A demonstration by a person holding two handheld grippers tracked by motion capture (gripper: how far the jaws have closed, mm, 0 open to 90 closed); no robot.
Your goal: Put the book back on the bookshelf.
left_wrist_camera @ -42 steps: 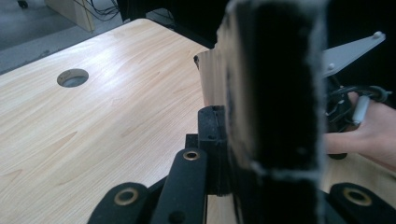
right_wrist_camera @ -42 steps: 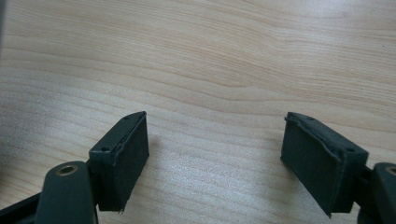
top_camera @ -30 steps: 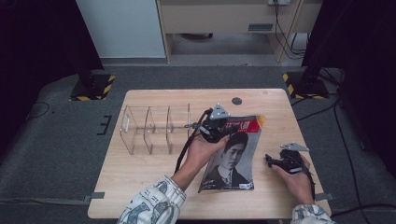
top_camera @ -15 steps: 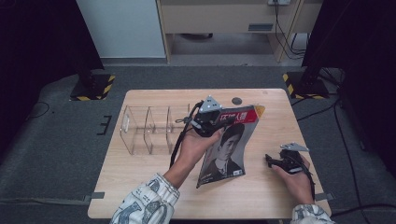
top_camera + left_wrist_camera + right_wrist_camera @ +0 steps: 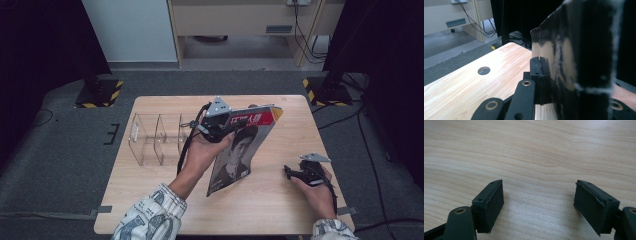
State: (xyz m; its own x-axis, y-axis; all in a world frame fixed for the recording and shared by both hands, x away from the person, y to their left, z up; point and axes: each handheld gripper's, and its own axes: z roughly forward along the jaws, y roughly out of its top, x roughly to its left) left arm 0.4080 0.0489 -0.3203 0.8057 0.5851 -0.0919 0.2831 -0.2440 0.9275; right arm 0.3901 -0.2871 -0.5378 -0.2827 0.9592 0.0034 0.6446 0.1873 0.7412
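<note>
Wooden table [image 5: 150,200], round hole [image 5: 484,70] near far edge. Clear acrylic divider rack [image 5: 155,140] left of centre, just beside magazine. Magazine [image 5: 240,150] tilted up over table middle, lower corner on wood. Left gripper [image 5: 216,121] clamped on magazine top edge. Right gripper [image 5: 537,202] resting near right edge, jaws wide apart, nothing between.

My left gripper [image 5: 220,122] is raised above the table, jaws clamped tight, forearm angled up. My right gripper [image 5: 291,172] sits low, jaws spread wide apart.

Patterned white-blue sleeves [image 5: 150,217]; black jaws, brass rivets.
</note>
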